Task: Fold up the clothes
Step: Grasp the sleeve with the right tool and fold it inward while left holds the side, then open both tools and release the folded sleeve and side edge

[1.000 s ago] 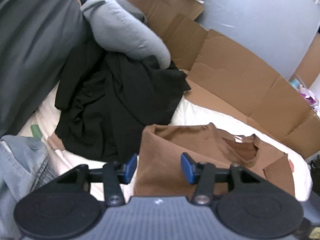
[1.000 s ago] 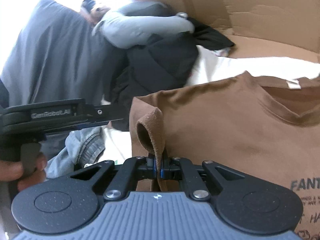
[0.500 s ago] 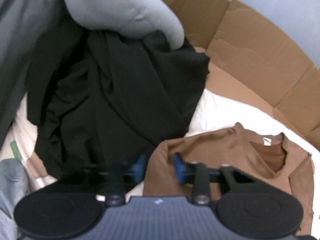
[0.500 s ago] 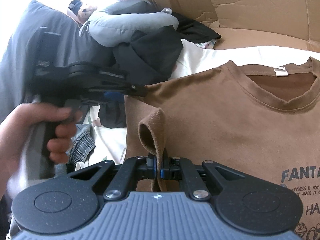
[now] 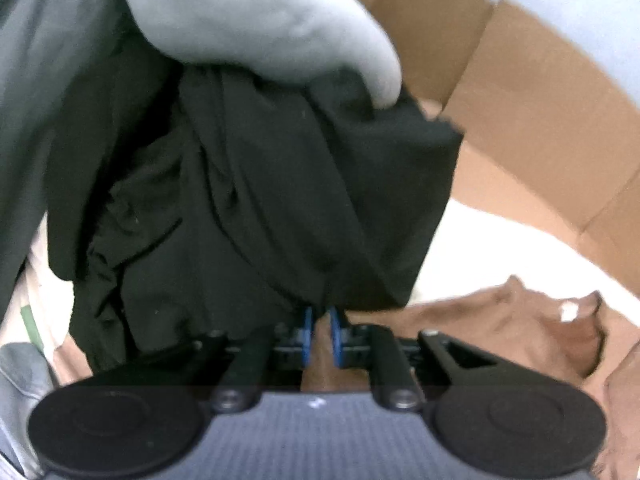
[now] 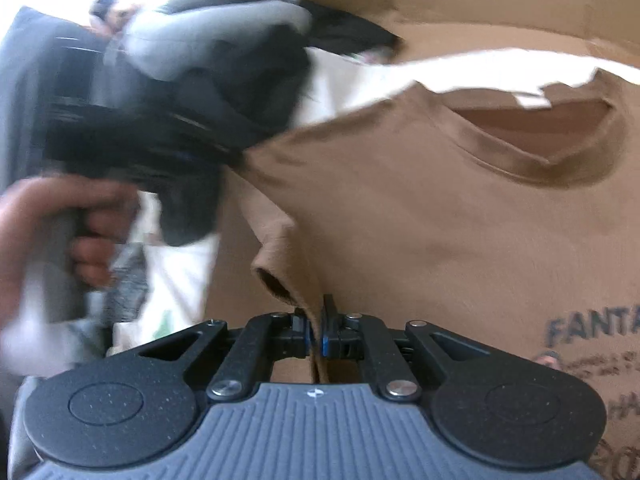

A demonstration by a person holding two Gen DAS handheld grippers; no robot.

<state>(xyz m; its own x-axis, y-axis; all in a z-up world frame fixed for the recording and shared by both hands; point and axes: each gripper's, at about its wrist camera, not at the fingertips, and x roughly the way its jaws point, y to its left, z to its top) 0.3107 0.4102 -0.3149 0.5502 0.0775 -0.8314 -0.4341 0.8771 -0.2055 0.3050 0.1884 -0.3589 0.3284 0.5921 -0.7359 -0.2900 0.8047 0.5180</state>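
Underneath everything lies a white sheet [image 6: 352, 76], showing as a pale band across the upper middle of the right wrist view and at the right of the left wrist view. Flattened brown cardboard [image 5: 516, 92] rises behind it, filling the upper right of both frames. The brown T-shirt [image 6: 420, 208] is spread on the sheet, neckline toward the upper right, dark print at the lower right edge. A heap of black clothing [image 5: 256, 200] fills the centre of the left wrist view, with a grey cushion [image 5: 256, 16] on top of it. The left gripper [image 5: 319, 330] is clenched on a brown fold at the shirt's upper-left corner, its jaws having just eased apart slightly. The right gripper [image 6: 315, 336] pinches the shirt's sleeve edge at bottom centre. A hand [image 6: 60, 236] grips the left tool's handle, blurred.
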